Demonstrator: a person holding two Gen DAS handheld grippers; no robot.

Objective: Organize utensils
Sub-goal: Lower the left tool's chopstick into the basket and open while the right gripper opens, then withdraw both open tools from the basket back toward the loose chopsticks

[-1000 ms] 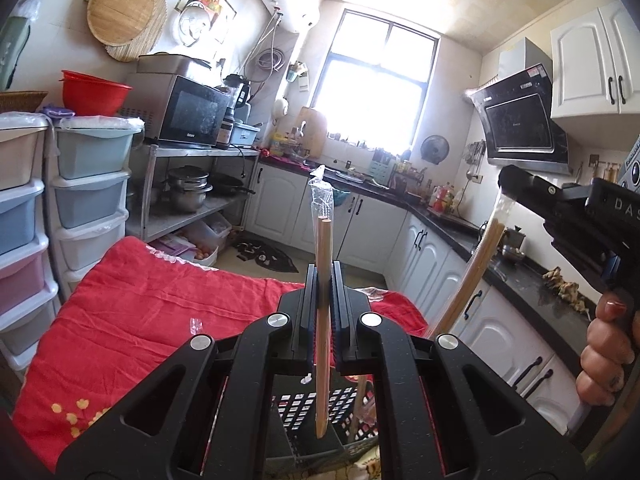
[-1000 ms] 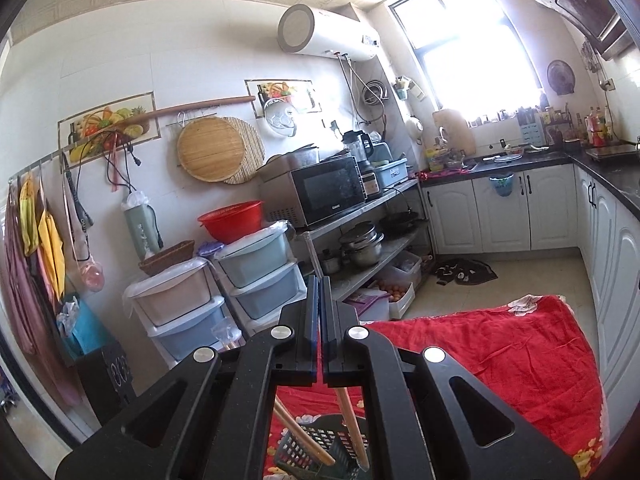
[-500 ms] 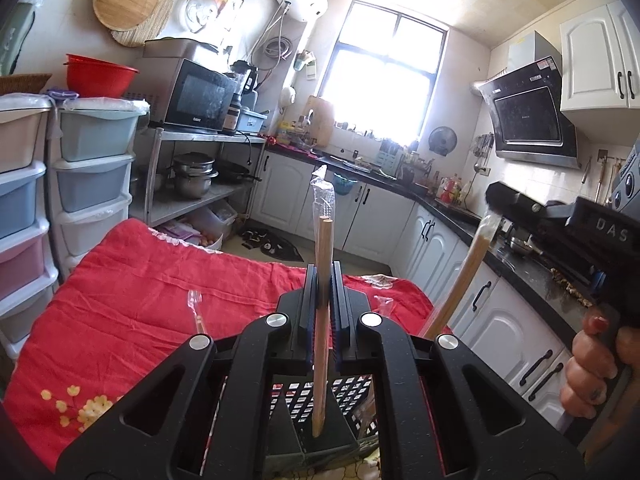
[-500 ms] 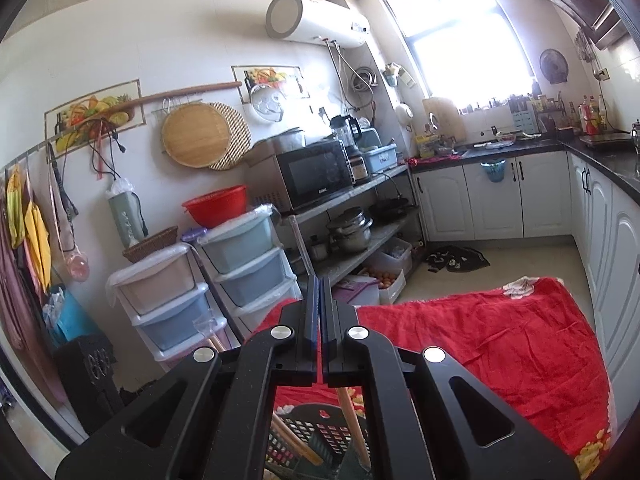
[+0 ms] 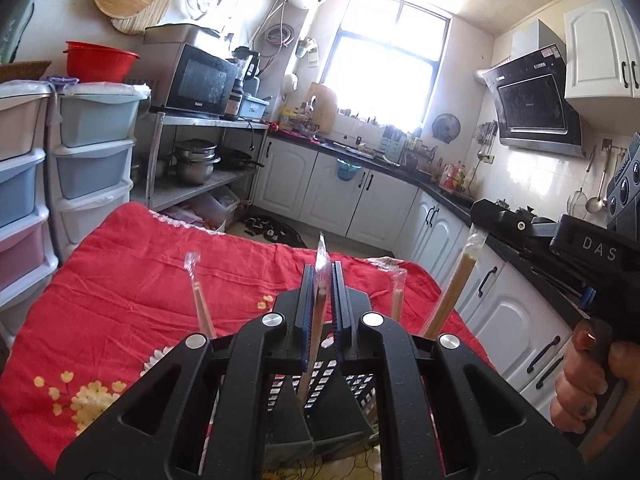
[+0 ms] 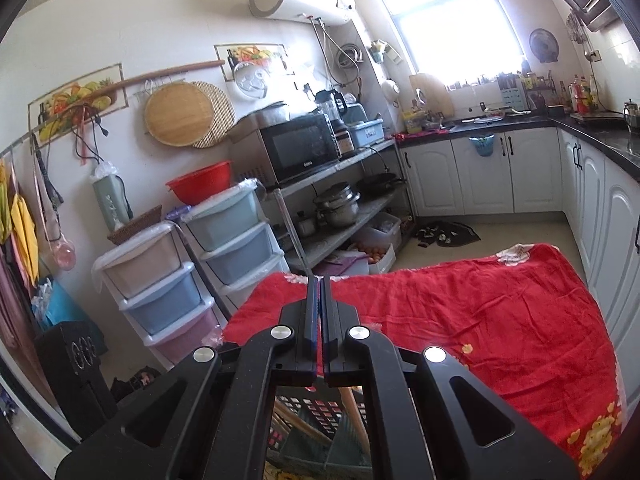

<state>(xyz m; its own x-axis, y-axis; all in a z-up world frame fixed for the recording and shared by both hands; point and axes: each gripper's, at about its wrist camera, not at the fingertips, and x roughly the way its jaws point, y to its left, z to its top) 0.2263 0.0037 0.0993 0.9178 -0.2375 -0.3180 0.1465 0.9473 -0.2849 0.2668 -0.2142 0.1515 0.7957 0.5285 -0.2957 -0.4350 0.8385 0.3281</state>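
Left tongs (image 5: 320, 300) barely pinching wrapped chopsticks (image 5: 316, 320) over basket (image 5: 328, 392), right tongs (image 6: 320, 320) clamped shut on another pair; risk: slipping askew.

Left gripper (image 5: 321, 280): matt black plastic, shiny metal bolts. Chopsticks (image 5: 313, 332): pale wood, glossy clear plastic sleeve. Utensil basket (image 5: 320, 400): dark perforated plastic. Tablecloth (image 5: 132, 292): red cloth, creased. Pots (image 5: 196, 160): polished metal.

Both wrist views over red cloth (image 5: 120, 280)
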